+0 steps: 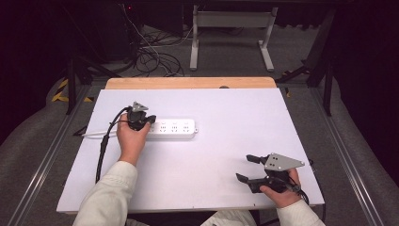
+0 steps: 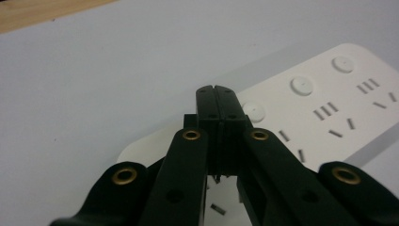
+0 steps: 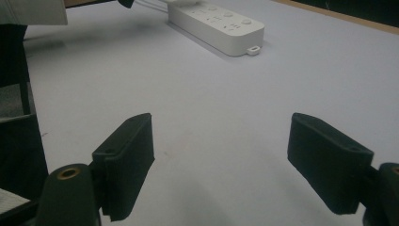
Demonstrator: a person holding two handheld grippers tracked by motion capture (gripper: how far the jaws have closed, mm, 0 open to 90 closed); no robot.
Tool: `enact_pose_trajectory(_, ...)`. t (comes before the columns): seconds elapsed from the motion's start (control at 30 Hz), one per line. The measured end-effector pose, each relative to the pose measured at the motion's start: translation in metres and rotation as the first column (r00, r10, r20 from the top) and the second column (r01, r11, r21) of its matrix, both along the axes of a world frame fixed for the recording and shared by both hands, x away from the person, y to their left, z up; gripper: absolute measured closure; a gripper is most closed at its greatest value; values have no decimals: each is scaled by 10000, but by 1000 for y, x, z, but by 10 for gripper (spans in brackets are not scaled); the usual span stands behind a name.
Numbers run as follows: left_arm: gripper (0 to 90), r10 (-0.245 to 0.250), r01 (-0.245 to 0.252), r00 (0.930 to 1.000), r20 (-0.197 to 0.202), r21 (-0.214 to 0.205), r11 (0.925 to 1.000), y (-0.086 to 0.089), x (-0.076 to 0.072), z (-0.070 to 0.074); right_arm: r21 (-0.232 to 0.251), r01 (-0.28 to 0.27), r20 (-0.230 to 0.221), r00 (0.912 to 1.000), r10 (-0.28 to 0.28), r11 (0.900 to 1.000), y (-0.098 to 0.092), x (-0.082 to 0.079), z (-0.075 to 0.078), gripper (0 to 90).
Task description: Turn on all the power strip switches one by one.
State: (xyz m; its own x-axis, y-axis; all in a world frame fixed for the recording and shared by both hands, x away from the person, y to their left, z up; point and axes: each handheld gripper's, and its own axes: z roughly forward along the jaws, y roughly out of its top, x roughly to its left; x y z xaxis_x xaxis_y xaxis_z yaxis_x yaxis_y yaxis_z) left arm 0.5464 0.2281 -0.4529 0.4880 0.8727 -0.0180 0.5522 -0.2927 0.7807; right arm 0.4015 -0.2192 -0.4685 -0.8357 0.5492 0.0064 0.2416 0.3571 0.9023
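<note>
The white power strip [image 1: 171,128] lies left of centre on the white table [image 1: 226,155]. The left gripper [image 1: 149,121], jaws clenched empty, hovers over its left end beside a round switch [image 2: 254,111]. The right gripper [image 1: 248,168], jaws released, rests near the table's front right corner.
</note>
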Motion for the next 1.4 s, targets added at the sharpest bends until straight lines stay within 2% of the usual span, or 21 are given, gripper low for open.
enact_pose_trajectory(0.1,900,-309,310,9995,105,-138,9994,-6,0,6,-44,-23,-21,10000,23,10000,1,0,-1,236)
enact_pose_trajectory(0.17,900,-493,493,9987,105,43,9988,-12,1,6,-35,-33,-16,10000,33,10000,1,0,-1,235)
enact_pose_trajectory(0.33,900,-651,651,9979,-30,21,9979,-26,4,3,-20,-57,3,10000,57,10000,0,0,0,235)
enact_pose_trajectory(0.4,900,-663,664,9978,-77,173,9976,-30,5,1,-3,-81,14,10000,81,10000,0,-1,0,236)
enact_pose_trajectory(0.5,900,-543,545,9985,-77,353,9979,-31,6,-1,-4,-93,12,10000,93,10000,0,0,0,235)
enact_pose_trajectory(0.7,900,-329,335,9993,-166,398,9986,-28,7,-3,-5,-106,-12,9999,106,9999,1,0,-1,235)
enact_pose_trajectory(1.17,900,-202,218,9994,-281,589,9980,-28,9,-8,-49,-106,-40,9999,106,9999,1,0,-1,234)
enact_pose_trajectory(1.23,900,-132,150,9991,-394,451,9989,-28,9,-8,-51,-96,-31,9999,96,9999,1,0,-1,234)
enact_pose_trajectory(1.3,900,-129,154,9992,-391,625,9979,-28,9,-8,-33,-87,-41,10000,87,10000,1,-1,-1,234)
enact_pose_trajectory(1.4,900,-102,129,9992,-395,675,9976,-28,8,-8,-64,-99,-34,9999,99,9999,1,-1,-1,233)
